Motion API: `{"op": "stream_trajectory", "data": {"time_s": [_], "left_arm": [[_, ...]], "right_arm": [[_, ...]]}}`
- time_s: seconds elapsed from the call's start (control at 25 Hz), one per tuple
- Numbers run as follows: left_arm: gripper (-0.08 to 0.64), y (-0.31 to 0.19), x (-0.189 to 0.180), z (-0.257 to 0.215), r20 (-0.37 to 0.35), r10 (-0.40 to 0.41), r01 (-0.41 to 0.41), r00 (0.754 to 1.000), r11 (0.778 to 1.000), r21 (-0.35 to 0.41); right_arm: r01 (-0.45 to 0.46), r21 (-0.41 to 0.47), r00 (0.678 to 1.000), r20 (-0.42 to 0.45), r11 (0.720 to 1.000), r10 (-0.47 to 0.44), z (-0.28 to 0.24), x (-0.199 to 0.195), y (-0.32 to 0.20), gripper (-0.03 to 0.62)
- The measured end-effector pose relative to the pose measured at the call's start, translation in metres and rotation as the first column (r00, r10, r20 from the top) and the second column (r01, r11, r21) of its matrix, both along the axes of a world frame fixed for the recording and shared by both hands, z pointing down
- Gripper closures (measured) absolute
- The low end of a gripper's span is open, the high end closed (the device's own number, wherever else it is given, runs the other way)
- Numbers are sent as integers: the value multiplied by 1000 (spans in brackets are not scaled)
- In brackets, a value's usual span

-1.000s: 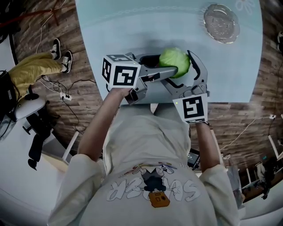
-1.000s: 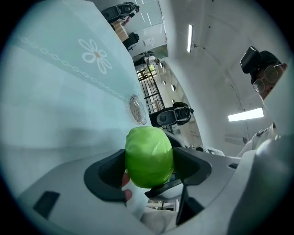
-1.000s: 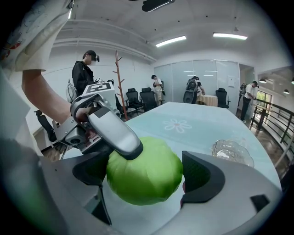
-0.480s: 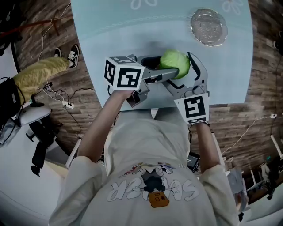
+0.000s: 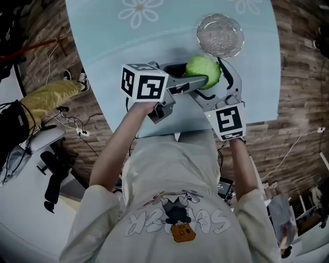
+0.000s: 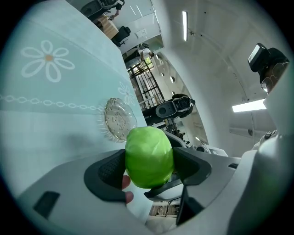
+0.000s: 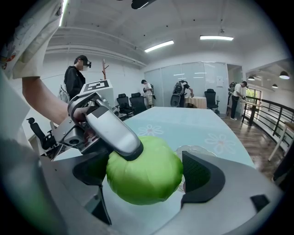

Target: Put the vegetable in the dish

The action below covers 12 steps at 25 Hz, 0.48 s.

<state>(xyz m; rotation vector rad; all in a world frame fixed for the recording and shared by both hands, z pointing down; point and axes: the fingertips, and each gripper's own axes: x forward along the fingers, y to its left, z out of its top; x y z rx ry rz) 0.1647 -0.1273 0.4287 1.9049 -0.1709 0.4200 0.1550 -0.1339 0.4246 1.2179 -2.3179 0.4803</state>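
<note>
A round green cabbage (image 5: 203, 71) hangs just above the pale blue table (image 5: 128, 46), held between both grippers. My left gripper (image 5: 194, 75) reaches in from the left and is shut on the cabbage (image 6: 149, 156), its dark pads (image 6: 108, 170) pressing on both sides. My right gripper (image 5: 213, 78) comes from the near right; the cabbage (image 7: 144, 176) fills the gap between its jaws and touches its right pad (image 7: 200, 174). The clear glass dish (image 5: 220, 35) sits just beyond the cabbage. It shows behind the cabbage as the dish (image 6: 118, 120) and as the dish (image 7: 197, 150).
The table's near edge (image 5: 169, 128) runs just under my hands. White daisy prints (image 5: 140, 10) mark the far cloth. On the wood floor at left are a seated person's legs (image 5: 46, 97) and cables (image 5: 77, 131). Several people and office chairs (image 7: 128, 103) stand beyond the table.
Both grippers have carried the cabbage toward the dish; the dish now lies right behind the cabbage instead of well off to its far right. The grip looks unchanged.
</note>
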Motion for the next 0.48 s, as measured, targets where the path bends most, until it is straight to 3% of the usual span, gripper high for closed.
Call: {"op": "stream_trajectory", "data": {"time_s": [0.28, 0.48], "left_arm": [[227, -28, 55, 11, 32, -7, 6, 999, 1000, 6], [227, -48, 72, 17, 63, -25, 24, 998, 1000, 18]], "right_arm": [[0, -14, 1000, 24, 1000, 0, 13, 55, -27, 91], [22, -14, 999, 39, 1000, -21, 17, 73, -47, 91]]}}
